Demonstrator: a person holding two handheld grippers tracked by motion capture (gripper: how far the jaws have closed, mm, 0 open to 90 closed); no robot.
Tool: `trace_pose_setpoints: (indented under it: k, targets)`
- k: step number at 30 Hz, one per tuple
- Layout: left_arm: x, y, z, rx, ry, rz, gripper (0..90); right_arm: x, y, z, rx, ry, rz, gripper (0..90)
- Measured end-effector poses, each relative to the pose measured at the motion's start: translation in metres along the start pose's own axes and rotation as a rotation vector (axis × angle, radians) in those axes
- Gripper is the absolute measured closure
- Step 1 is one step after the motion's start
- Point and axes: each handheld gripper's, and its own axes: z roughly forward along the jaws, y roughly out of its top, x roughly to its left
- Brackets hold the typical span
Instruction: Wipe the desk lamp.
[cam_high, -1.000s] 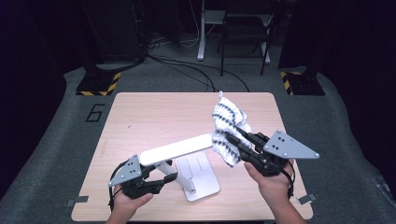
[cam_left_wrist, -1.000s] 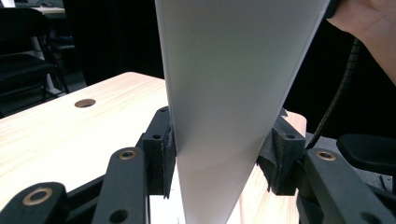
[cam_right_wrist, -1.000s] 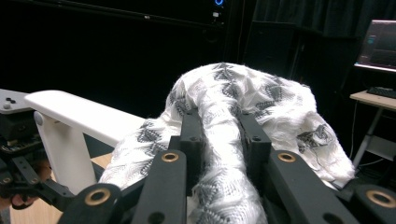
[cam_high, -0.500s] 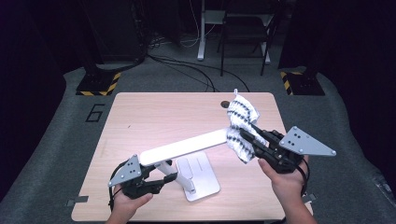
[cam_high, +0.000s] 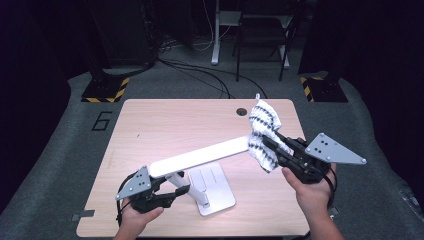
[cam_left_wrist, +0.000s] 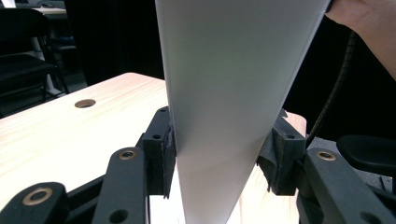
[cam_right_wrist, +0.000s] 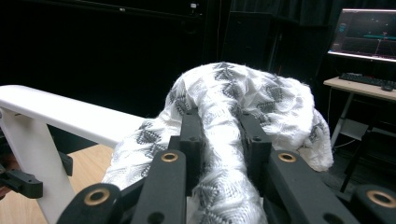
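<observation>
A white desk lamp stands on the wooden table on a flat base. Its long light bar slants up to the right. My left gripper is shut on the bar's lower end. In the left gripper view the bar fills the gap between the pads of the left gripper. My right gripper is shut on a white cloth with a black pattern, draped over the bar's far tip. In the right gripper view the cloth bulges past the right gripper, beside the bar.
A round cable hole lies near the table's back edge. Behind the table are chair and desk legs, floor cables and two black-and-yellow striped feet. A lit monitor stands on a desk off to the side.
My right gripper has slid the cloth rightward along the light bar to its far tip. The left gripper has kept still on the bar.
</observation>
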Motion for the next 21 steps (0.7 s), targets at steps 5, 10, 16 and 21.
trace_pose_setpoints:
  k: [5,10,16,21]
  targets:
    - [0.000,0.000,0.000,0.000,0.000,0.000,52.7,-0.003,0.000,0.001,0.002,0.004,0.011,75.1]
    - [0.000,0.000,0.000,-0.002,0.000,-0.001,52.6,-0.001,-0.002,0.002,-0.002,0.008,0.015,75.1]
    - [0.000,0.000,0.000,0.000,0.001,-0.001,52.7,0.006,-0.001,0.005,0.007,0.020,0.010,75.2]
    - [0.000,0.000,0.000,-0.001,0.000,-0.002,52.6,0.013,-0.001,0.012,0.005,0.045,-0.003,75.2]
